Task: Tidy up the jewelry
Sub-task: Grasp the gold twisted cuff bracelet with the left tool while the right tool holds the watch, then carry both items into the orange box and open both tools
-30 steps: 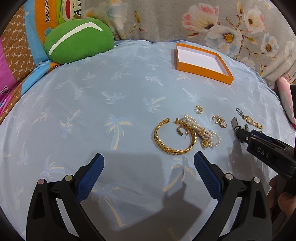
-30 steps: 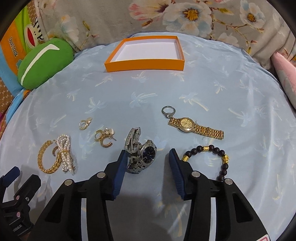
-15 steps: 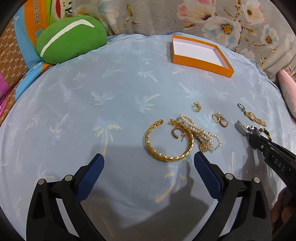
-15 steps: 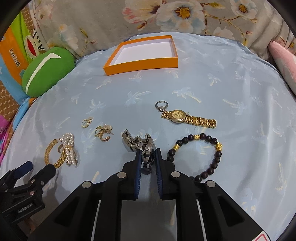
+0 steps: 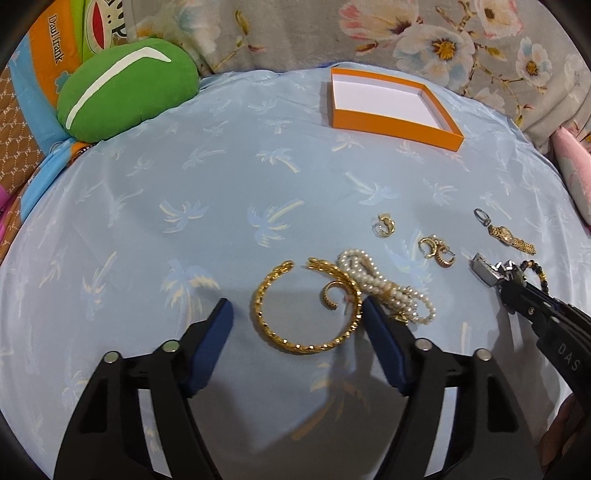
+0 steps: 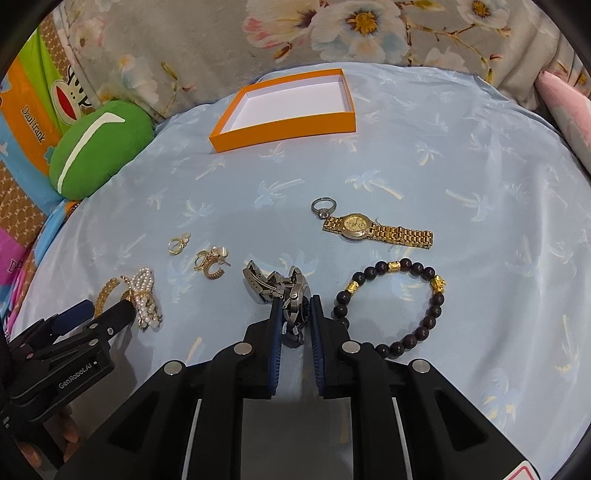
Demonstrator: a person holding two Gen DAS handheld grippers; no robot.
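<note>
Jewelry lies scattered on a smooth light-blue sheet (image 6: 424, 155) printed with pale palm trees. The right gripper (image 6: 294, 301) is clenched on a steel wristwatch (image 6: 291, 291), its blue pads pressing the round dark-faced case from both sides while the metal-link band (image 6: 255, 280) sticks out to the left. Just right of it lies a bracelet of dark round beads (image 6: 395, 302) with a few gold spacers, forming an open loop on the sheet. Beyond that rests a gold link watch (image 6: 373, 229), flat and slightly slanted, with a silver stone-set ring (image 6: 323, 206) touching its left end.

The left gripper (image 5: 297, 317) is released, its blue fingers spread wide to either side of a twisted gold bangle (image 5: 303, 306), a nearly closed circle with a gap at the far side. The right-hand finger sits just beside the bangle's rim. A small curved gold earring (image 5: 330, 295) lies inside the bangle, and a bundled pearl strand (image 5: 384, 288) overlaps its right edge. Farther off are a small gold ring cluster (image 5: 384, 225) and a pair of gold hoop earrings (image 5: 436, 251).

An orange rectangular box lid (image 5: 391, 125) with a white interior sits at the far side of the sheet, with nothing in it; open sheet lies between it and the jewelry. A green plush cushion (image 5: 125, 88) rests at the far left edge, and floral fabric (image 6: 332, 33) rises behind.
</note>
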